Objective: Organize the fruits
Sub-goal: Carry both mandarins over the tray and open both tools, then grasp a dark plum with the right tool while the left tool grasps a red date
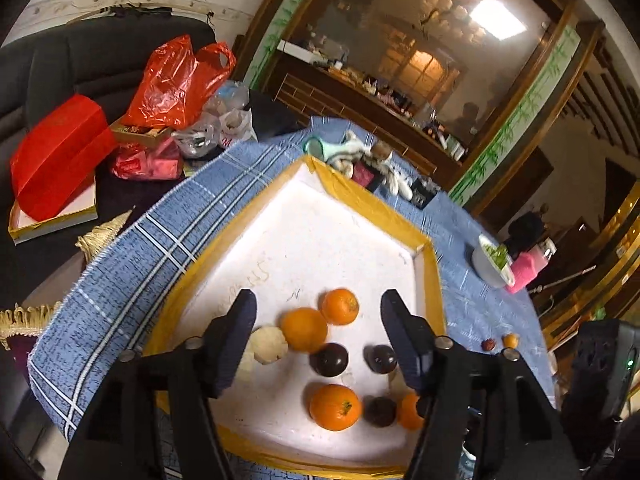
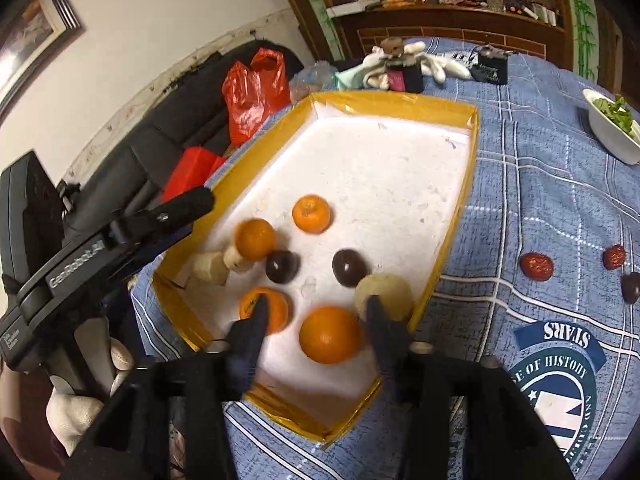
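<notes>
"GenRobot.AI" reads along the side of the left hand-held gripper (image 2: 188,204), seen from the right wrist view; the blue cloth (image 2: 560,208) on the desk carries a round badge with "STARS" and "OF HISTORY". The fruits sit in a white tray (image 2: 400,168) with a yellow rim: oranges (image 2: 330,334), dark plums (image 2: 349,267) and pale peeled pieces (image 2: 210,267) crowd its near half, and the far half lies open. The right hand-held gripper (image 2: 316,312) hangs released over the tray, jaws spread either side of the near orange. The left hand-held gripper (image 1: 318,306) also spreads wide, gripping nothing. Two red dates (image 2: 537,265) rest on the cloth outside the tray's right edge, near a white bowl of greens (image 2: 612,128).
</notes>
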